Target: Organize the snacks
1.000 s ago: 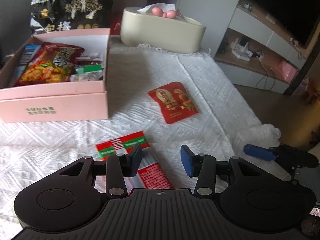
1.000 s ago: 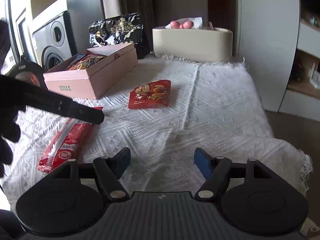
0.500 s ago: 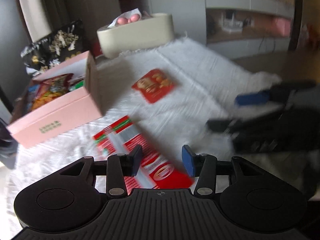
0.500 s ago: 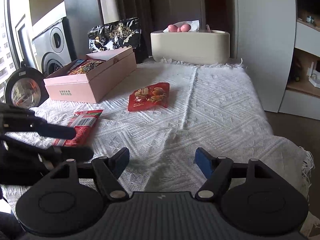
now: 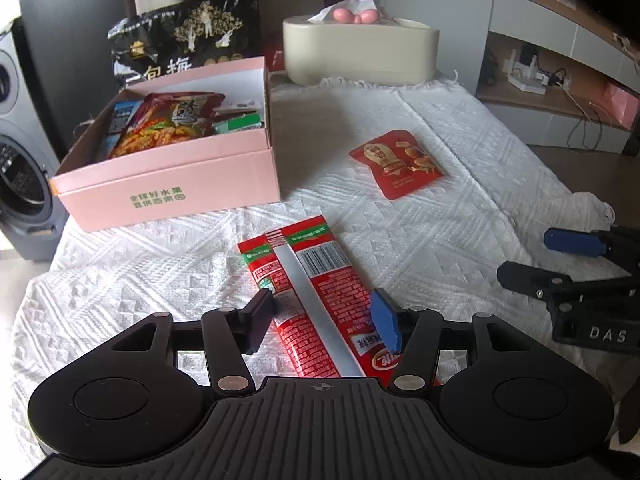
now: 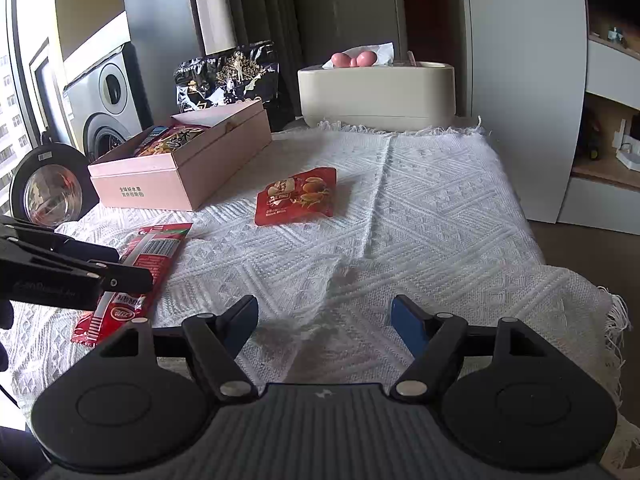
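A long red snack pack (image 5: 308, 280) with a silver seam lies flat on the white cloth. My left gripper (image 5: 324, 320) hovers over its near half; the jaws are opening, the pack lies between them and neither pad presses it. From the right wrist view that pack (image 6: 152, 256) sits at the left, under the left gripper (image 6: 100, 268). A small red pouch (image 5: 398, 162) lies mid-cloth. The pink box (image 5: 168, 184) holds several snack packs. My right gripper (image 6: 324, 316) is open over bare cloth, nothing between its fingers.
A black snack bag (image 5: 188, 40) stands behind the pink box. A cream tissue box (image 5: 360, 52) sits at the back of the cloth. A washing machine (image 5: 20, 160) stands at the left. The cloth's fringed edge (image 6: 608, 320) hangs off at the right.
The left gripper's jaws have widened and its view has swung, so the long red pack now lies centred between the fingers. The right gripper has stayed put.
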Available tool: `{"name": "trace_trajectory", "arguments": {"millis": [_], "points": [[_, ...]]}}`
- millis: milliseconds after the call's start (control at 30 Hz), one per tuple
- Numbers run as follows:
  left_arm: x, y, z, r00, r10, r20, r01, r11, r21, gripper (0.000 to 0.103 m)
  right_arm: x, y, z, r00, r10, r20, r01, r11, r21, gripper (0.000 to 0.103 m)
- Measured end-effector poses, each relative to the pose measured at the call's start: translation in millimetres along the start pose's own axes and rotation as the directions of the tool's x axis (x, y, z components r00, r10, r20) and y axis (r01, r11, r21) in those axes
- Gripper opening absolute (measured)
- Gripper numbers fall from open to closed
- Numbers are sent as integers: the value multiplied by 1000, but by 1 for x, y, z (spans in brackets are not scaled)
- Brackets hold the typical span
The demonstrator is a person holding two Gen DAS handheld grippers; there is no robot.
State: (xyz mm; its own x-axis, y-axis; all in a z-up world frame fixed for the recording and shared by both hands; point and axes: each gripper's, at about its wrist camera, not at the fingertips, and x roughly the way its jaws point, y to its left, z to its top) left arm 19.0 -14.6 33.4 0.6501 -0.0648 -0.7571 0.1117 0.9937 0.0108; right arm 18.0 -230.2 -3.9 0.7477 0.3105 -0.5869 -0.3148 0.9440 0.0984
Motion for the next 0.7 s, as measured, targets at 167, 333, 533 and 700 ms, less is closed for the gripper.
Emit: {"name": "trace_trajectory", "arguments": {"millis": [167,333,533,700], "points": [[6,13,-2,988,-156,-5,154,979,-135,76,1,1,0,1000,0,-8,0,1000,-16,77],[5,5,-9,996,-87,13,88,996,-23,73,3,5,3,999,17,-40,-19,998,-63,84],[12,1,-8,992,-121,33,120,993,14,80,8,7,8,995,38,-97,-49,993,-110,91],[9,11,-18,982,-166,92,165,986,22,75,12,3,14,984,91,-152,-108,988,-107,99]]}}
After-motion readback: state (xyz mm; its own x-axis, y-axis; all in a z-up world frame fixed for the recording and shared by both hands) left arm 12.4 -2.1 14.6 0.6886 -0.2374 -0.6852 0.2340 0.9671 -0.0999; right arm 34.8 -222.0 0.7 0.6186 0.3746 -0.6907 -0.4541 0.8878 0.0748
